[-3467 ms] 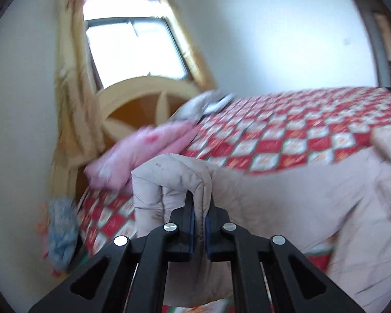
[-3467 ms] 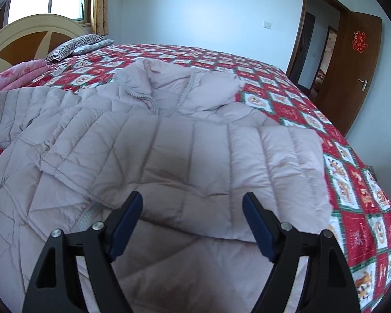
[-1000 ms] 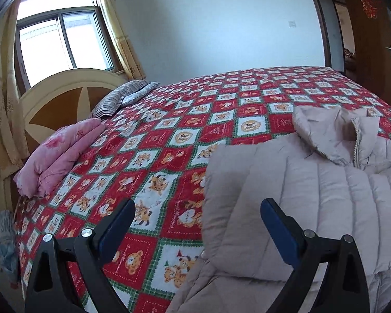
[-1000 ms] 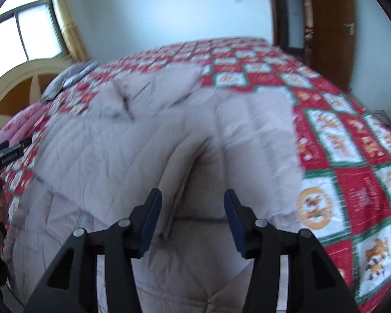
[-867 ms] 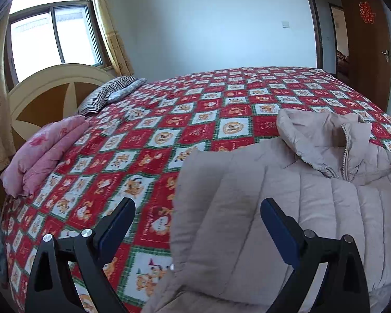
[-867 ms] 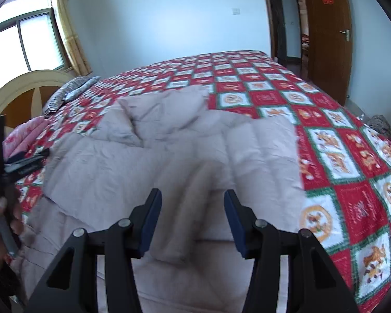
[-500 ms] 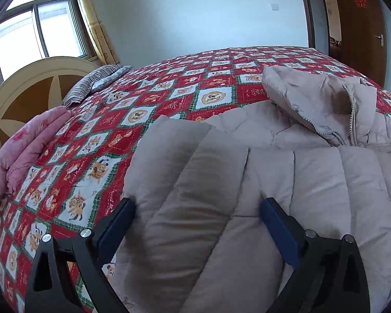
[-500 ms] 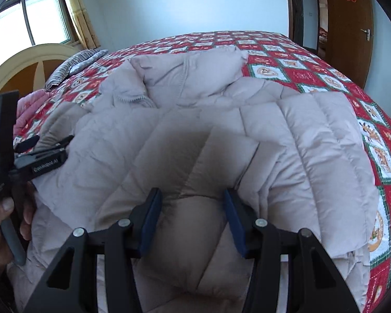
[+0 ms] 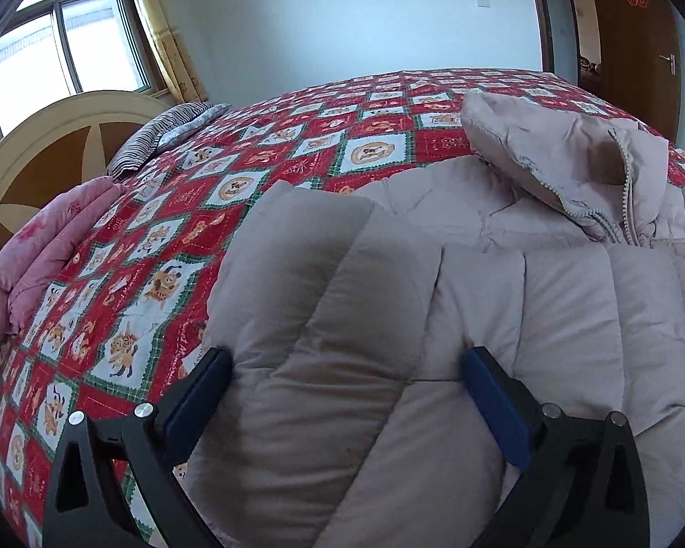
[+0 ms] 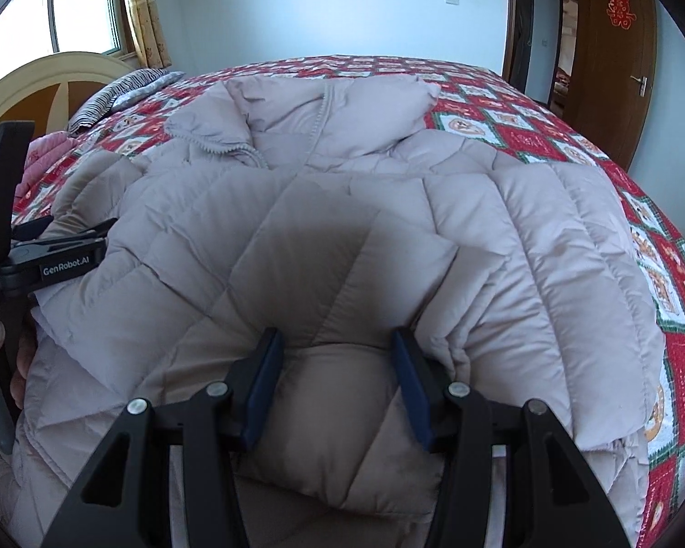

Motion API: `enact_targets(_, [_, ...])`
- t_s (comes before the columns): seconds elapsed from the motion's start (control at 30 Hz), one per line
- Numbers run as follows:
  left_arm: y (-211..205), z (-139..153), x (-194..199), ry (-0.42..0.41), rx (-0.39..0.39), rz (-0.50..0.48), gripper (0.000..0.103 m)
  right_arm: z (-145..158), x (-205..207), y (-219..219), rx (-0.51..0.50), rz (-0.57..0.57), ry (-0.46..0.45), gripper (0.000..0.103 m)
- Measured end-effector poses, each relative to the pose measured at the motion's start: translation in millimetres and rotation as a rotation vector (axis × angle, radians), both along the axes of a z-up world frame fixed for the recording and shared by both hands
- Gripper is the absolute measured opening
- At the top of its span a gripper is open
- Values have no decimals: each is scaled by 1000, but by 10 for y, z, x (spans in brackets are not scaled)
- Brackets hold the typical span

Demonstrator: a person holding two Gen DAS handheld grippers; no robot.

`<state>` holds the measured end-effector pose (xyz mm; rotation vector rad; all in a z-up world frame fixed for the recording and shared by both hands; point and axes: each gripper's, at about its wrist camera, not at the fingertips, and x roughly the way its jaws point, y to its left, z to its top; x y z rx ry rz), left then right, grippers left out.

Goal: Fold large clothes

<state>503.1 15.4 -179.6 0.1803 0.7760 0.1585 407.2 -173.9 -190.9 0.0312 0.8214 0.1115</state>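
Note:
A large pale pink quilted puffer jacket (image 9: 502, 301) lies spread on the bed, hood (image 9: 557, 160) at the far end, both sleeves folded in over its body. My left gripper (image 9: 342, 379) is open, its jaws wide apart over the folded left sleeve. My right gripper (image 10: 338, 365) is open, its blue pads (image 10: 265, 379) either side of a puffy fold of the jacket (image 10: 388, 228), not closed on it. The left gripper also shows at the left edge of the right wrist view (image 10: 64, 233), low over the jacket's left side.
The bed has a red patchwork cover (image 9: 269, 173). A pink folded quilt (image 9: 41, 246) and a striped pillow (image 9: 160, 137) lie near the headboard (image 9: 55, 146). A window (image 9: 64, 59) is at the left, a brown door (image 10: 616, 55) at the right.
The left gripper let go of the sleeve it held 3.5 s ago and opened wide. Both grippers have since come down close over the jacket. The right jaws narrowed.

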Motion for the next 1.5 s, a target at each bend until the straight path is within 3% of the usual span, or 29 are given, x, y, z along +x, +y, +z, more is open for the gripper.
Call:
enact_targets(1.23, [-4,-41,19,7,6,3,102,-27,7,108,-82,-8,-2,54])
enact_targets(1.5, [8,132,-51,35,38,-40,102,-13,13,19,-42,41,17,55])
